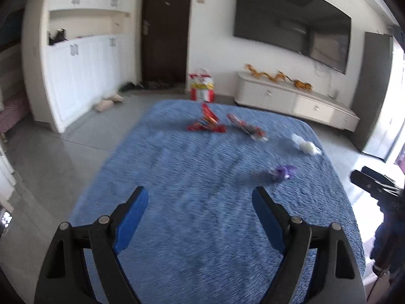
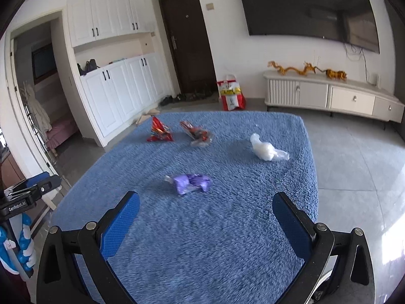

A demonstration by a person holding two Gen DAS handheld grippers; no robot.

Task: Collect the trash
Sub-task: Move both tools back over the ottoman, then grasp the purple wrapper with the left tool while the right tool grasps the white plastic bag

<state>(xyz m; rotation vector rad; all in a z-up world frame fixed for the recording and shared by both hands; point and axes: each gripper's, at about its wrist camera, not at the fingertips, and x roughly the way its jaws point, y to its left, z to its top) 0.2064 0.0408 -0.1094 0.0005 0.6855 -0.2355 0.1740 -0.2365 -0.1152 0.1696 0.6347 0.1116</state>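
Several pieces of trash lie on a blue fuzzy cover [image 1: 197, 177] [image 2: 215, 228]. A red snack wrapper [image 1: 206, 122] [image 2: 159, 131] and a red-and-clear wrapper [image 1: 246, 126] [image 2: 197, 133] lie at the far side. A white crumpled plastic bag [image 1: 306, 145] [image 2: 265, 149] lies at the right. A purple wrapper [image 1: 283, 172] [image 2: 192, 183] lies nearest. My left gripper [image 1: 200, 197] is open and empty above the cover. My right gripper [image 2: 206, 202] is open and empty, just short of the purple wrapper.
A red-and-white shopping bag [image 1: 202, 86] [image 2: 230, 93] stands on the floor beyond the cover. A white TV cabinet [image 1: 296, 101] [image 2: 329, 96] stands at the right under a wall TV [image 2: 311, 7]. White cupboards [image 2: 121, 88] and a dark door [image 1: 165, 27] are at the left.
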